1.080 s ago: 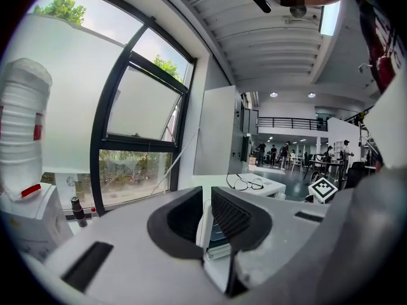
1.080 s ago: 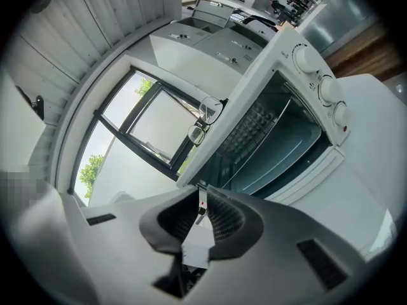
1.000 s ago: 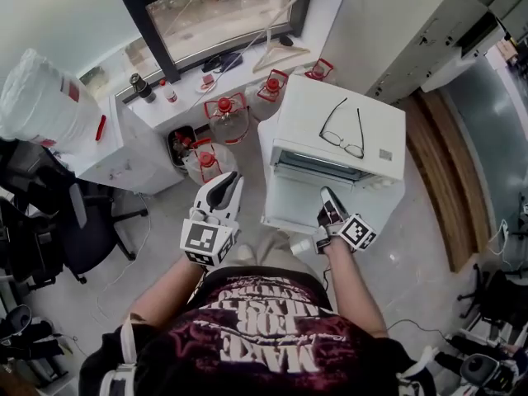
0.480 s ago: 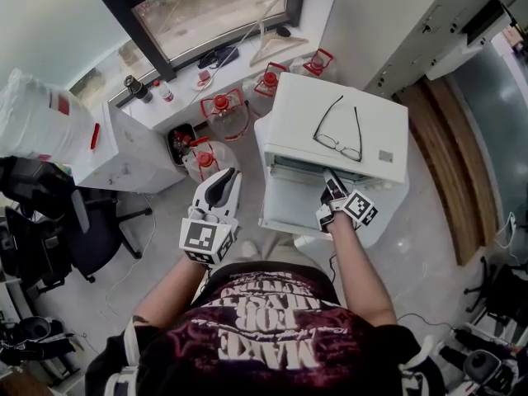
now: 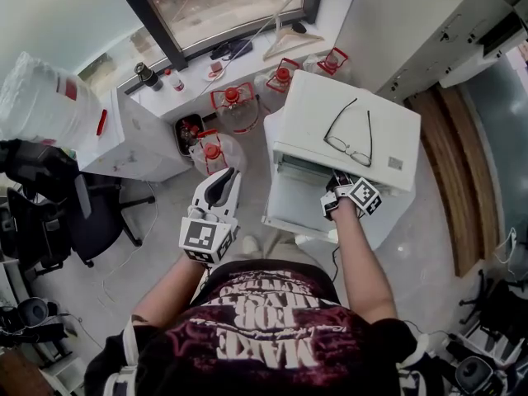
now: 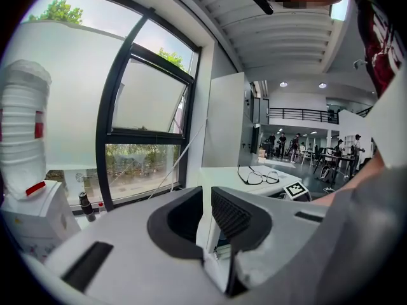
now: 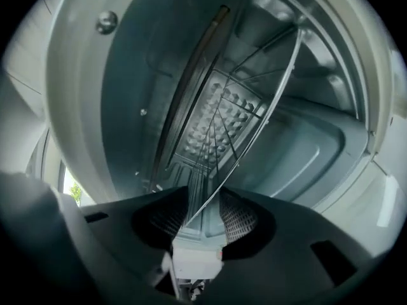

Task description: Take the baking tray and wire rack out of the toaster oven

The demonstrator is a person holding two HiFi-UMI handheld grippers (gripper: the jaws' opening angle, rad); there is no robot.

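The white toaster oven point(image 5: 318, 106) stands on the floor with its door point(image 5: 293, 205) folded down. My right gripper point(image 5: 337, 185) reaches into the oven's mouth. Inside, the wire rack point(image 7: 254, 107) lies above the dimpled baking tray point(image 7: 205, 124). The rack's front wire runs between the jaws of the right gripper point(image 7: 205, 203), which have just been opening; the pads stand off the wire. My left gripper point(image 5: 227, 176) hangs in the air left of the oven, its jaws point(image 6: 206, 199) a narrow gap apart with nothing between them.
A pair of glasses point(image 5: 351, 139) lies on the oven's top. Several water bottles with red caps point(image 5: 235, 110) stand on the floor behind the oven, under the window. A white water dispenser point(image 5: 124, 143) and a black office chair point(image 5: 58, 213) are at the left.
My right gripper has gone from the door's front edge forward into the oven's mouth. The left gripper has stayed about where it was.
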